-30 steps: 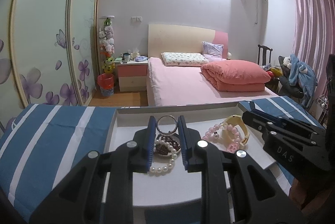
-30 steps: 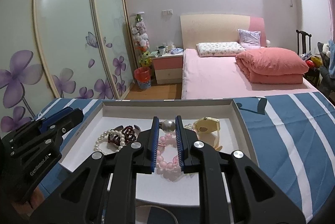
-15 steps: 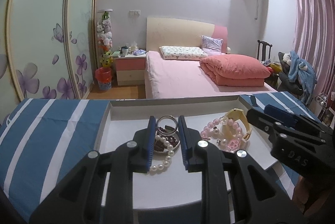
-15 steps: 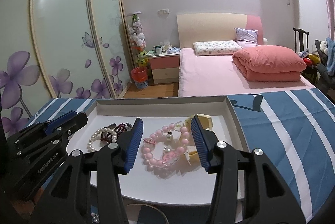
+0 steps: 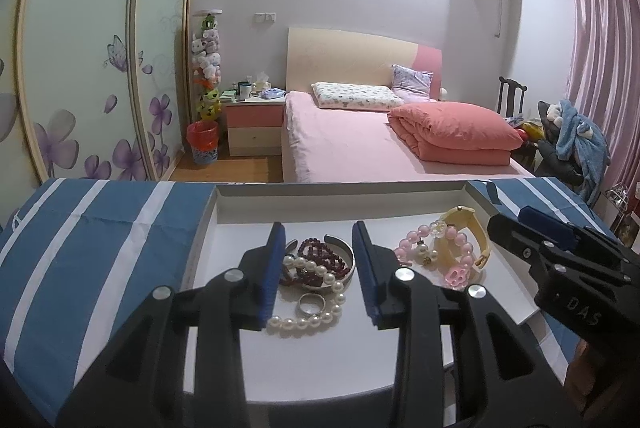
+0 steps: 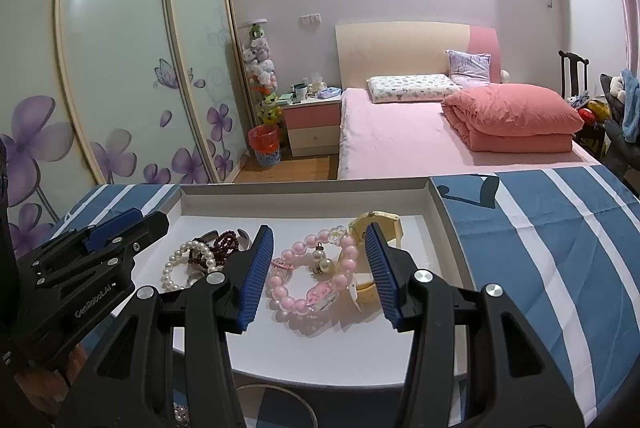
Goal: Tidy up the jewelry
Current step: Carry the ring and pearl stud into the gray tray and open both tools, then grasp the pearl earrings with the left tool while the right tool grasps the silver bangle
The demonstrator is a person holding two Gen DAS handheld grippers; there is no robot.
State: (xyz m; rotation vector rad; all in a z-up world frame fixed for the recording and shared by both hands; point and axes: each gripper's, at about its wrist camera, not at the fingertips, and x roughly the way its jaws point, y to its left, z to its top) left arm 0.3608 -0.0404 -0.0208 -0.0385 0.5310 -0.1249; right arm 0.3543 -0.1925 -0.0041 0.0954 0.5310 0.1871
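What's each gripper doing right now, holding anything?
Left gripper: open, jaws just widened, holding nothing; silver ring lies free below.
Right gripper: open, holding nothing, over the pink bead bracelet.

L gripper (image 5: 318,268) jaws just opening over pearl bracelet (image 5: 316,292), ring (image 5: 312,304).

Left hand-held gripper (image 5: 316,268) just opening; right hand-held gripper (image 6: 320,268) apparently open, empty.

Pearl bracelet (image 5: 316,292) left of watch (image 5: 466,232) (both apparently in tray (image 5: 240,200)).
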